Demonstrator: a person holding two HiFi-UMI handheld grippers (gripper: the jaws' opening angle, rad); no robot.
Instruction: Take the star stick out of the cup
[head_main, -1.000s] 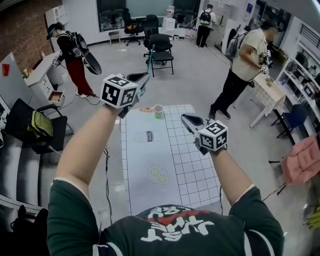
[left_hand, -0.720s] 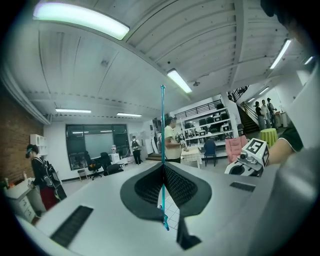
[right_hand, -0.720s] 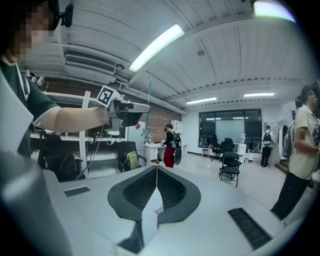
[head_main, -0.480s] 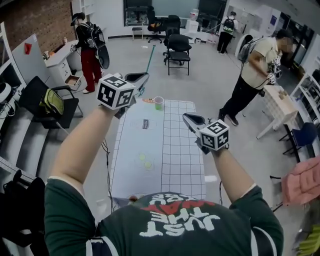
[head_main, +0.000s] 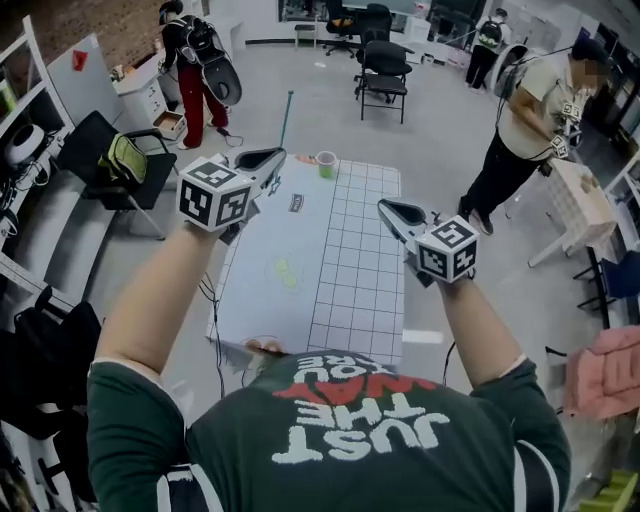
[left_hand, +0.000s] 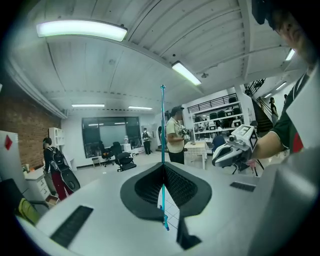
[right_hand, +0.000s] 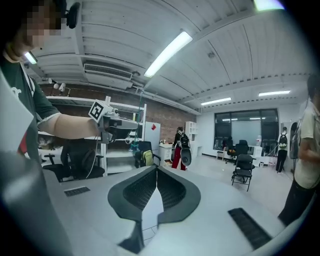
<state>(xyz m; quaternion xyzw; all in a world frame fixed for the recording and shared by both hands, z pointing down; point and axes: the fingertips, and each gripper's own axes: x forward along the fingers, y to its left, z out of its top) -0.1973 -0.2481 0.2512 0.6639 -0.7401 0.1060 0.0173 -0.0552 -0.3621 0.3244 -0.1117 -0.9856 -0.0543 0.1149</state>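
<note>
Nearest me, both arms are up over the worktop (head_main: 360, 270). The right hand-held gripper (head_main: 393, 209) has its jaws pressed together on nothing and is just riding along. The left hand-held gripper (head_main: 272, 157) is the busy one, pinched down to a sliver on the star stick (head_main: 286, 118), with the thin teal shaft poking up past the tips. What's changed? Not the grip, which has stayed clamped throughout. A second ago the cup (head_main: 326, 163) showed below those tips and I couldn't pick out the shaft. Half a second ago the shaft stood clear above them. Now the person has drawn back, and the cup sits level with the tips and off to their right, with bare worktop between. I'd call the stick out of the cup and the lift done. The green cup stands upright at the worktop's far end, its inside too small to judge. The head view gives only the shaft above the jaws. The left gripper view shows it running straight through the closed pads and out below. The right gripper view, looking across, catches the teal star (right_hand: 134, 146) dangling under the left gripper.
</note>
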